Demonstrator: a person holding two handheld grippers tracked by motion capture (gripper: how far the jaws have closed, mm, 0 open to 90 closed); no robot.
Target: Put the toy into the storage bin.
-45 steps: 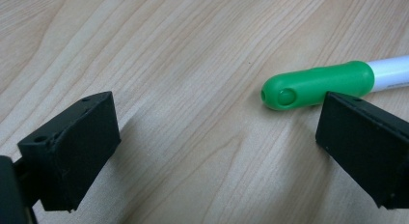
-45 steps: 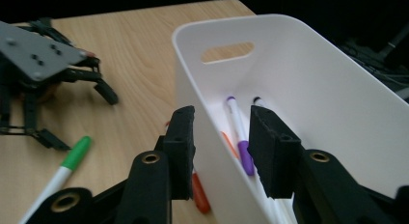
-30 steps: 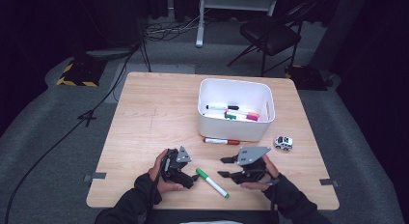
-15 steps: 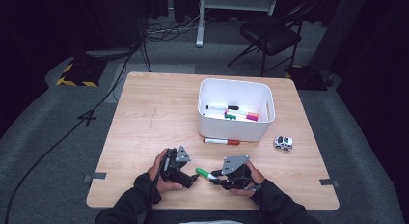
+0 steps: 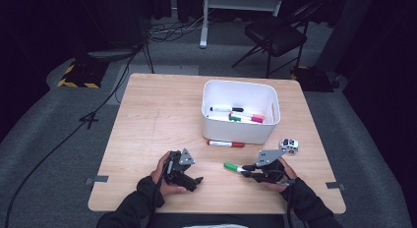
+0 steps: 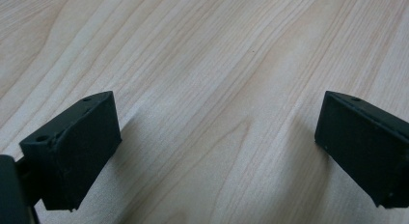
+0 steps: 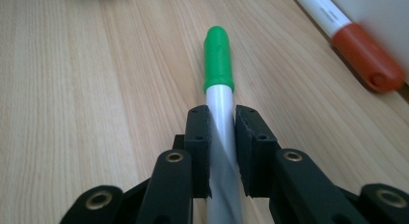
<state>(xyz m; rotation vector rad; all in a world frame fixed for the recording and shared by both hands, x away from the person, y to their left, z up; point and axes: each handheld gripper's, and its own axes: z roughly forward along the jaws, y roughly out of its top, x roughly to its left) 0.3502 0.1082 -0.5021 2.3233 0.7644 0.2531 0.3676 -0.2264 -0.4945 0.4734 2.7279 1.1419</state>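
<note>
So the right gripper [image 5: 246, 169] has just closed its jaws on the green marker [image 5: 235, 167], and that's the big change from a second ago. Back then the marker was lying flat on the wooden table [image 5: 147, 120] between the two hands, pointing away at a slant, with the right gripper hanging off to its side, jaws parted. Now the hand has swung in, picked it up and pulled it over to the right, and the marker sticks out of the jaws toward the left with its cap leading. In the right gripper view the pads sit tight on the white barrel of the green marker [image 7: 219, 103], one on each side, just behind the green cap.

What that means: the pick looks done, and the next bit is probably carrying it over to the white bin [image 5: 240, 111], which already has a few markers inside. That's a guess, though. A red marker [image 5: 225, 144] is still lying on the table just in front of the bin, so there's likely more to collect after this one.

The left gripper [image 5: 189, 178] sits parked near the front edge, jaws spread wide over bare wood, holding nothing.

The marker itself is a slim white tube with a rounded bright green cap; it looks smooth, so it could slip if the squeeze is light.
</note>
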